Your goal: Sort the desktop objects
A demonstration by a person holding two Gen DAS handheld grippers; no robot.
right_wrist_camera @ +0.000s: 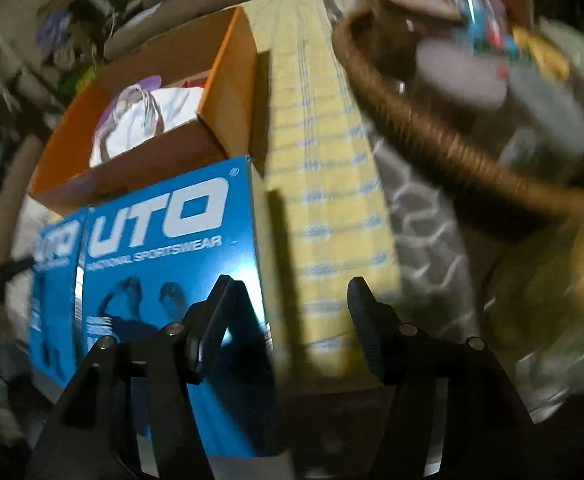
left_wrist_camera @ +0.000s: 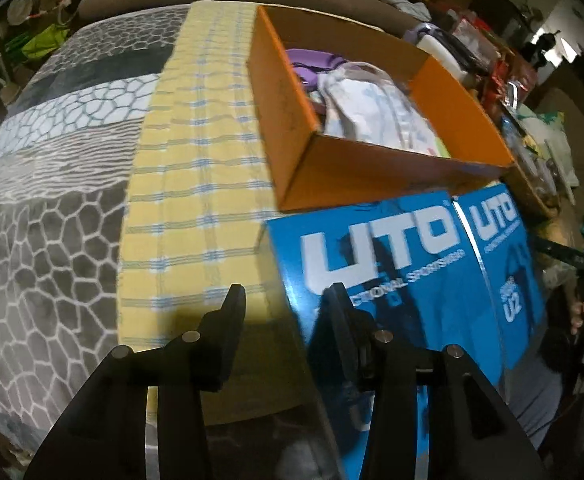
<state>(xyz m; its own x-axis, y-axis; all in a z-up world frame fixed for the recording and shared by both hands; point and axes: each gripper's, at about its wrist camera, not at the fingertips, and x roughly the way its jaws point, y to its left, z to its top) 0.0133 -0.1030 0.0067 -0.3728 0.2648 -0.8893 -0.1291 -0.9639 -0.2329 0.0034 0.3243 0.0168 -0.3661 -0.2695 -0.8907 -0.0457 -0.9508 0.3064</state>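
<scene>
Our left gripper (left_wrist_camera: pixel 281 292) and right gripper (right_wrist_camera: pixel 287 284) both have their fingers apart — nothing sits between them. We see the blue box (left_wrist_camera: pixel 404 272) lying flat right below, touching the orange box (left_wrist_camera: pixel 372 168) on the yellow cloth (left_wrist_camera: pixel 195 168).

Blue box (right_wrist_camera: pixel 163 248) reads "UTO", "SPORTSWEAR"; its side "UTO", "U2".

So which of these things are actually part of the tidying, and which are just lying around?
Part of the job:
- orange box holding white cloth items
- blue UTO box
- wicker basket of odds and ends

Just lying about:
- yellow checked cloth
- grey patterned blanket
- room clutter behind
</scene>
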